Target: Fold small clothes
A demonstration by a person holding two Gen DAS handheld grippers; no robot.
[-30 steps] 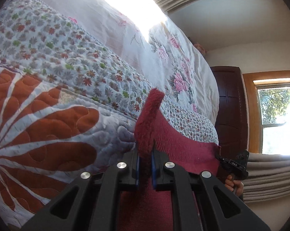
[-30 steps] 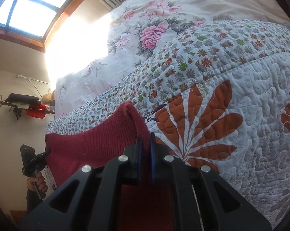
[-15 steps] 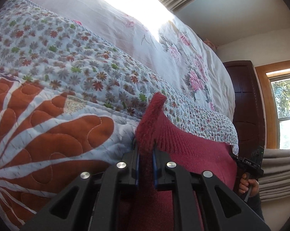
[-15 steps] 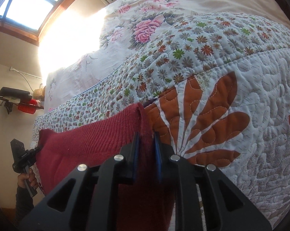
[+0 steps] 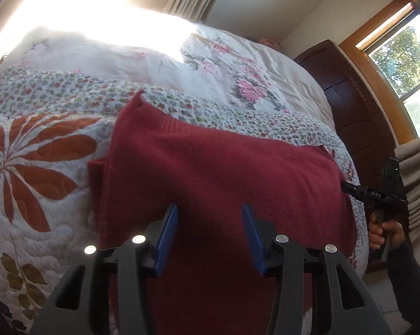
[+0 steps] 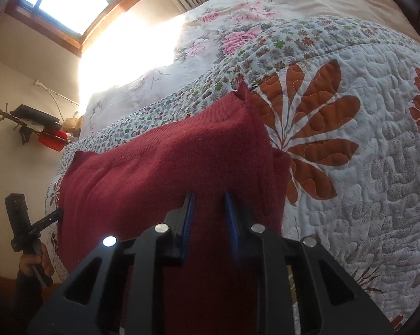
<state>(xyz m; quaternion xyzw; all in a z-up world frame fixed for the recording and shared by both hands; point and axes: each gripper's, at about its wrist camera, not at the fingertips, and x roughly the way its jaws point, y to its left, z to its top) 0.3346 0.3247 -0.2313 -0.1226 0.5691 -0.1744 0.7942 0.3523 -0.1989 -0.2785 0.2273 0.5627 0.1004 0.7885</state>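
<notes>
Left gripper (image 5: 210,231) and right gripper (image 6: 208,220) hang spread above the red knit (image 5: 224,173), folded toward 12 o'clock on the quilt (image 6: 363,139), probably released.

Red garment (image 5: 224,173) near edge hidden by gripper (image 5: 210,223), prob. folded.

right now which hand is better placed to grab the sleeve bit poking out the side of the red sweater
Left. The protruding flap lies at the end of the red sweater where the left tongs hover open. The right tongs, also open, hover over that same end in their view, so the edge is slight.
</notes>
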